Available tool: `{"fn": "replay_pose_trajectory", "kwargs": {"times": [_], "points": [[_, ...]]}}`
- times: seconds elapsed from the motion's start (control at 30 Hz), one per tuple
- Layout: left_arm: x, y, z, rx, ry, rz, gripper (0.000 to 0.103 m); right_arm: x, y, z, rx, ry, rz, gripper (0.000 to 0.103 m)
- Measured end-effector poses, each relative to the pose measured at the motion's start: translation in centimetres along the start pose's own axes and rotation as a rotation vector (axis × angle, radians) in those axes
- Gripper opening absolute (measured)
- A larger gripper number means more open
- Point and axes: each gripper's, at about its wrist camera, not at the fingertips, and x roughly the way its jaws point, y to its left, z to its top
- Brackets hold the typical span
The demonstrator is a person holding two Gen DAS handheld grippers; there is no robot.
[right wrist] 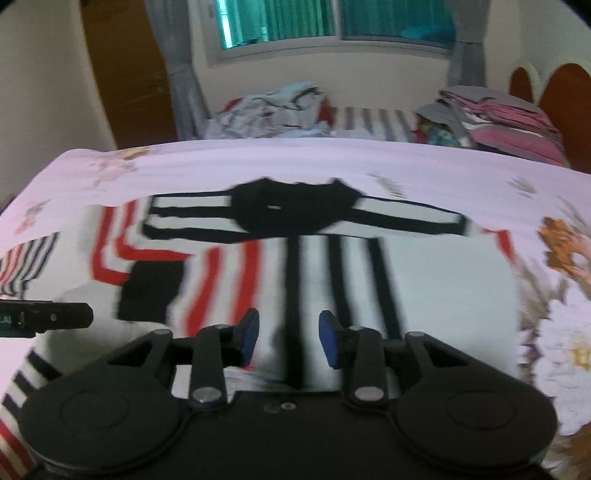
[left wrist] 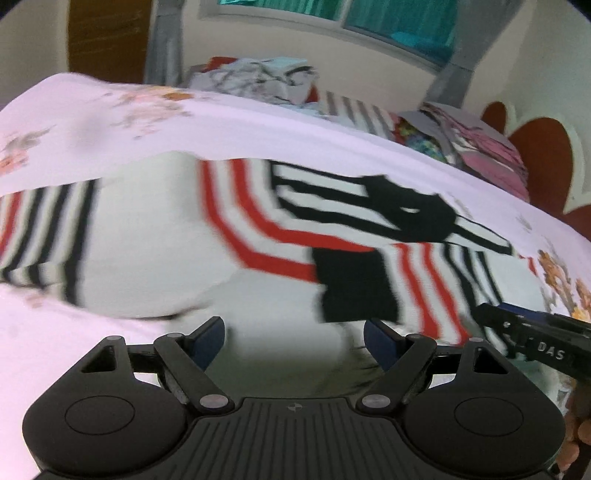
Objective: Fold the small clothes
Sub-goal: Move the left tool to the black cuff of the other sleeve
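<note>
A white knit top (left wrist: 147, 240) with red and black stripes and a black collar (left wrist: 406, 210) lies spread on the pink floral bedsheet (left wrist: 258, 125). One sleeve with a black cuff (left wrist: 354, 284) is folded across its body. My left gripper (left wrist: 294, 339) hovers over the near white part, jaws wide open with nothing between them. In the right wrist view the top (right wrist: 424, 288) fills the middle, and my right gripper (right wrist: 290, 334) hangs above it, jaws partly open and holding nothing. Each gripper's tip shows in the other's view: the right gripper (left wrist: 532, 332) and the left gripper (right wrist: 48, 317).
A loose heap of clothes (right wrist: 269, 107) lies at the bed's far edge, and a folded stack (right wrist: 506, 122) sits at the far right beside the red headboard (right wrist: 569, 96). Behind are a window (right wrist: 332, 22) and grey curtains (right wrist: 181, 85).
</note>
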Motion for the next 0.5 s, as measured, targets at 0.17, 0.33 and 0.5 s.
{"fn": "replay_pose_trajectory", "kwargs": {"times": [0.17,0.33,0.5], "points": [[-0.6,6.6,0.1,-0.07,-0.001,0.036,0.082,0.7,3.8,0.3,-0.014,0.011,0.014,0.037],[-0.7,13.8,0.1,-0.171,0.006,0.09,0.082,1.9,7.3,0.8,-0.014,0.018,-0.001,0.04],[-0.6,21.1,-0.1,-0.304,0.014,0.143,0.082,3.9,9.7,1.3,-0.002,0.034,-0.01,0.04]]}}
